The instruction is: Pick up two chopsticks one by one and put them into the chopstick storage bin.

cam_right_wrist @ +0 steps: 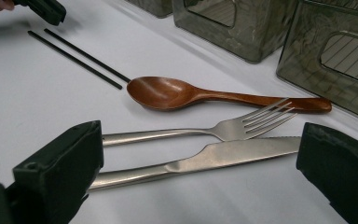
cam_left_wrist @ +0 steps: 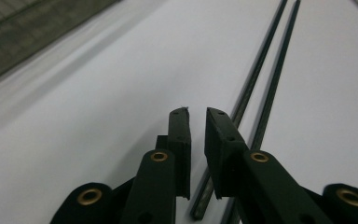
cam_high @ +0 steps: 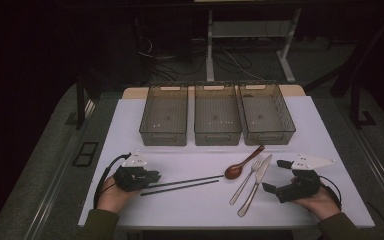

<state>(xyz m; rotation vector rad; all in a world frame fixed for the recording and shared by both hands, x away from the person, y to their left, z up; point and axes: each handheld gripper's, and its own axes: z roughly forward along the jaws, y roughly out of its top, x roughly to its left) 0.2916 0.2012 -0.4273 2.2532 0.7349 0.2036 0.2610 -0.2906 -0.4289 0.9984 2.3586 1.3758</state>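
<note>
**Left jaws lining up on the chopstick ends; right jaws standing wide over the knife**

The left gripper (cam_high: 152, 176) is sitting at the near ends of the two black chopsticks (cam_high: 187, 184), which are lying side by side on the white table (cam_high: 190, 210) with their long axis running from the jaws toward 2 o'clock in the high view. In the left gripper view the jaws are standing narrow, a slim gap between them and nothing held; one chopstick end (cam_left_wrist: 204, 198) is lying in that gap near its base, the sticks running away toward 1 o'clock.

The right gripper (cam_high: 275, 177) is resting with jaws wide and empty, bracketing the knife (cam_right_wrist: 200, 161) and the fork (cam_right_wrist: 205, 133) beyond it. The wooden spoon (cam_right_wrist: 182, 94) is lying at 12 o'clock from those jaws.

Judgement: the left hand is nearer the chopsticks, and the closing line is crossing their axis.
</note>
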